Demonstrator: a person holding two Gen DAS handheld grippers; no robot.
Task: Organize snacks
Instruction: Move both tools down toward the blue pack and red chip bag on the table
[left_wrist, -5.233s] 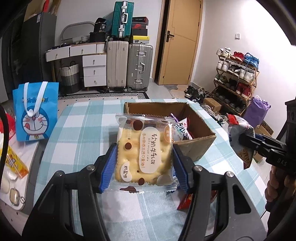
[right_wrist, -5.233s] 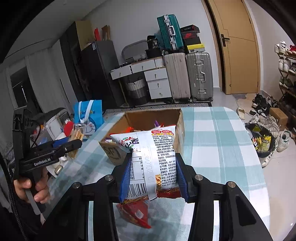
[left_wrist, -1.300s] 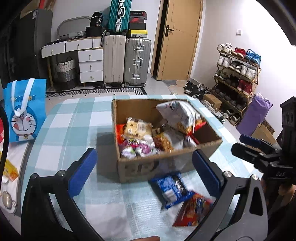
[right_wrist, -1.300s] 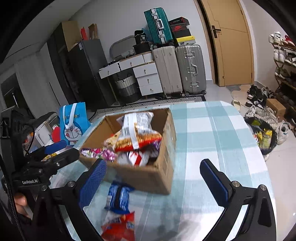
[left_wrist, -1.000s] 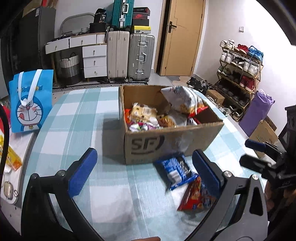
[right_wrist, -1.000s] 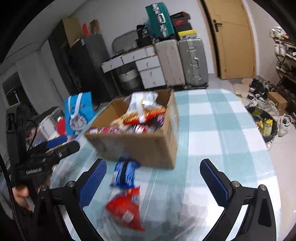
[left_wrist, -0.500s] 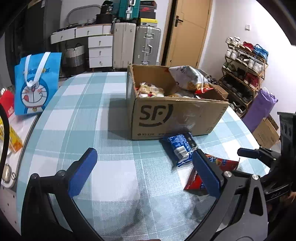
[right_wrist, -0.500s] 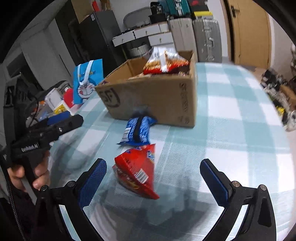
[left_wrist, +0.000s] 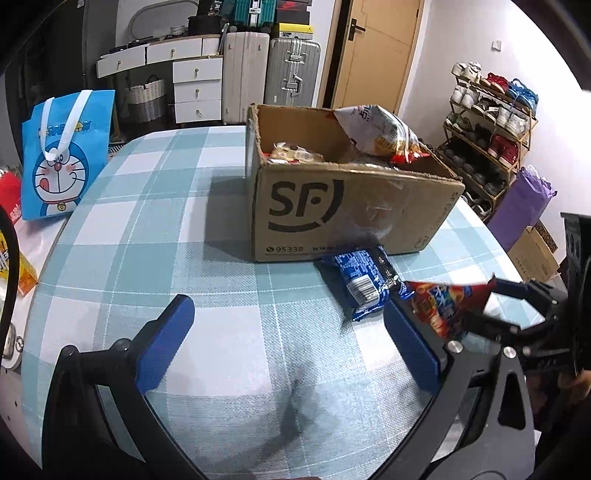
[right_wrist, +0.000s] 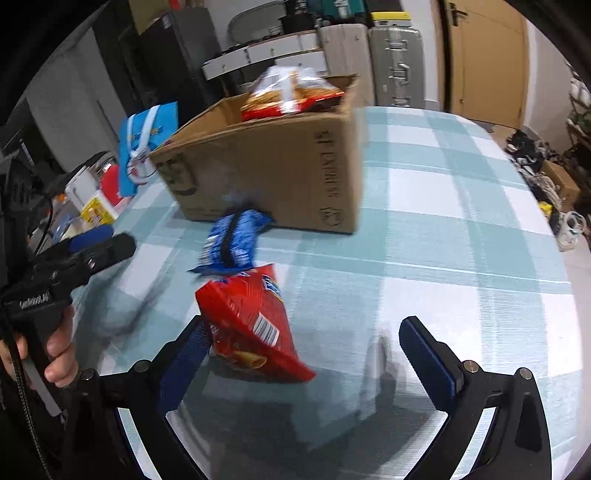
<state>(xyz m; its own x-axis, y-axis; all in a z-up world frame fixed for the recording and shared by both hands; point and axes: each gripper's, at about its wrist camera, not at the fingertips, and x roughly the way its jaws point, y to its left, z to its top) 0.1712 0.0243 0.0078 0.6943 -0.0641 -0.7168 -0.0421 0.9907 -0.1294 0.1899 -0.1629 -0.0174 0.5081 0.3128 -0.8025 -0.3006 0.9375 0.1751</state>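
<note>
Here the red snack bag (right_wrist: 251, 328) lies lower centre, long axis diagonal, against the wide-apart right gripper (right_wrist: 306, 350); the left gripper (left_wrist: 291, 339) gapes empty.

place: home, probably an entryway | cues: suitcases (left_wrist: 269, 77), shoe rack (left_wrist: 491, 122), drawers (left_wrist: 197, 88)

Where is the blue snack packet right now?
The blue snack packet lies on the checked tablecloth, against the front of the cardboard box, with the red packet just beyond it.

Even indoor light, soft shadows; fisheye bending and dark corners (the right wrist view smeared by motion blur).
</note>
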